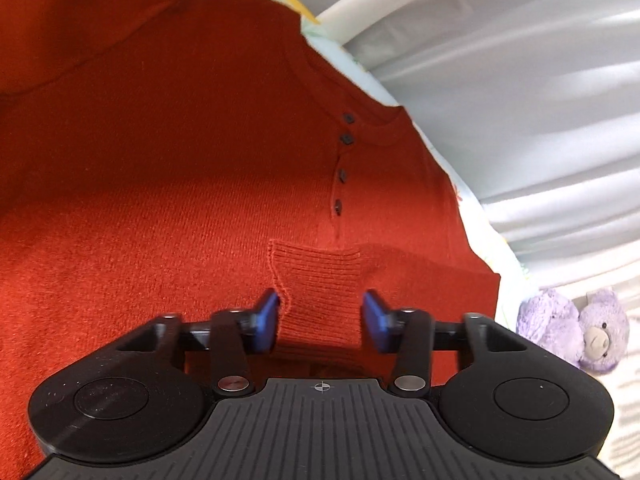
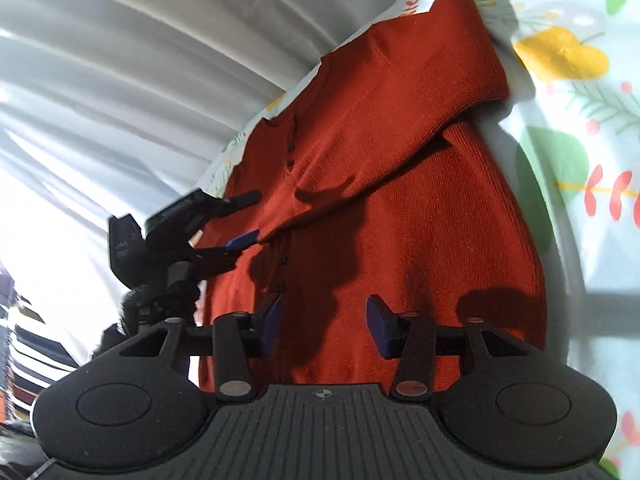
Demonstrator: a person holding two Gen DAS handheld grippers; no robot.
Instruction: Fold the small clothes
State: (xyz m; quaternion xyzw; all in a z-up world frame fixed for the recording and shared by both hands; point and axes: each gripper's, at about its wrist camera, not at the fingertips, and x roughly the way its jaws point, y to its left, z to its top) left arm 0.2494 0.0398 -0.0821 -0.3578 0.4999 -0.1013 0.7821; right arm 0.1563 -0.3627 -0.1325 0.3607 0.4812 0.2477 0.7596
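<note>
Leftmost in the right wrist view, the left claw (image 2: 250,218) reaches in from the curtain (image 2: 120,60) side, one blue pad (image 2: 243,239) touching the end of the sleeve (image 2: 400,120) that lies folded across the sweater (image 2: 420,240). Its own camera shows the ribbed cuff (image 1: 320,292) between the two pads (image 1: 267,320); the left pad lies against the cuff's edge, the right pad stands a little apart from it, so the left claw (image 1: 320,316) is not clamped on the cuff. Further right, the red sweater lies front up on the flowered bedsheet (image 2: 580,140), its buttons (image 1: 346,138) running down from the neck. The right claw (image 2: 324,322) hovers over the sweater's lower body, released, with nothing between its pads. At the far right of the left wrist view a purple teddy bear (image 1: 576,328) lies beside the sweater.
</note>
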